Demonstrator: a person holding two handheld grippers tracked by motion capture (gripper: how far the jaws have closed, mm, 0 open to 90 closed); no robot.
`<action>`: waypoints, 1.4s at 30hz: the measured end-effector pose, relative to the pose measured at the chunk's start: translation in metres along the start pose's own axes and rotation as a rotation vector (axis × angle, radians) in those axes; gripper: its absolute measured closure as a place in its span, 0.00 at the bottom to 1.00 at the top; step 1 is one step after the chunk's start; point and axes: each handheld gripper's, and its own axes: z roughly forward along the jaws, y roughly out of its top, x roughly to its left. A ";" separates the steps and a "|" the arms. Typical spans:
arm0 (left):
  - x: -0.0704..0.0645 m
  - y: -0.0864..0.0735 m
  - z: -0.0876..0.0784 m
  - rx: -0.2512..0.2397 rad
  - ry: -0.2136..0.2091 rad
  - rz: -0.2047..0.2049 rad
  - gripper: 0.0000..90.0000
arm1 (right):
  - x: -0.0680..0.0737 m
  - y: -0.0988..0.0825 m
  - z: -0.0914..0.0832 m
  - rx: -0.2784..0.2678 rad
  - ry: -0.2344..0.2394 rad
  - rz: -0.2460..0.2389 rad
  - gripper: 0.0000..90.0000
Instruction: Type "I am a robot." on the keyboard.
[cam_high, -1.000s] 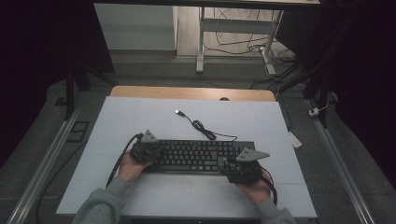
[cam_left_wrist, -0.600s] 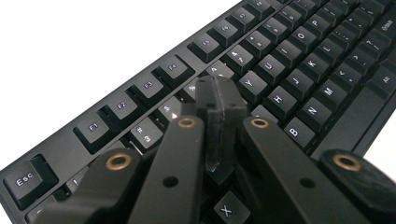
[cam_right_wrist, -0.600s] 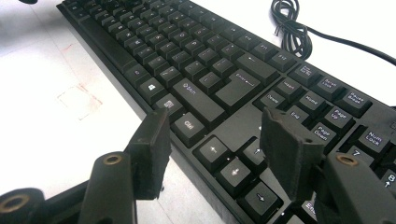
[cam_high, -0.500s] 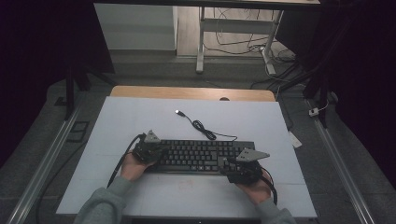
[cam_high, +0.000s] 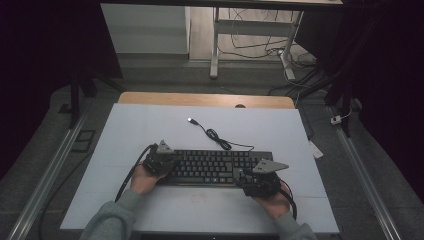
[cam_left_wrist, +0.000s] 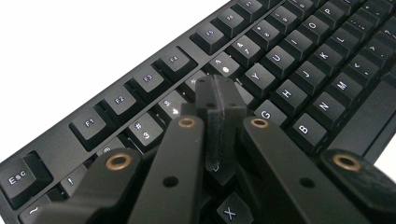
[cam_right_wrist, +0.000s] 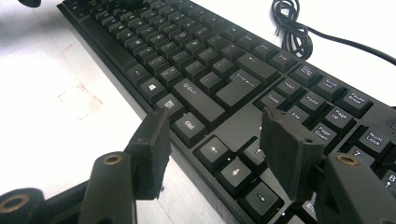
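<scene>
A black keyboard lies flat on the white table, toward the near edge, long side running left to right. Its cable leaves the far edge, makes a small coil on the table just behind it, and ends in a plug lying loose farther back.

The left gripper sits at the keyboard's left end, held from below by the left hand. In the left gripper view its jaws are pressed together with nothing between them, and the closed tip stands over the number and letter rows, near the 4 and 5 keys. Whether the tip presses a key or only hangs just above it cannot be told.

The right gripper sits at the keyboard's right end, held by the right hand. In the right gripper view its jaws stand apart and grip nothing. The gripper hangs over the near edge of the keyboard: the arrow keys lie in the gap between the fingers. One finger stands over the near edge beside the Ctrl key, the other over the keys right of the arrows. No contact with the keys can be confirmed.

Both grey sleeves come in from the near side. Dark cables trail from each gripper toward the table's near edge.
</scene>
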 end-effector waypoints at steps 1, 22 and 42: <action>0.000 0.000 -0.001 -0.004 -0.002 -0.001 0.99 | 0.000 0.000 0.000 0.000 0.000 0.000 0.48; -0.001 -0.014 -0.042 -0.102 -0.041 -0.062 0.60 | -0.001 0.000 -0.003 -0.013 -0.003 0.006 0.48; -0.005 -0.038 -0.066 -0.094 -0.084 -0.103 0.36 | -0.003 0.000 -0.005 -0.023 -0.004 0.009 0.48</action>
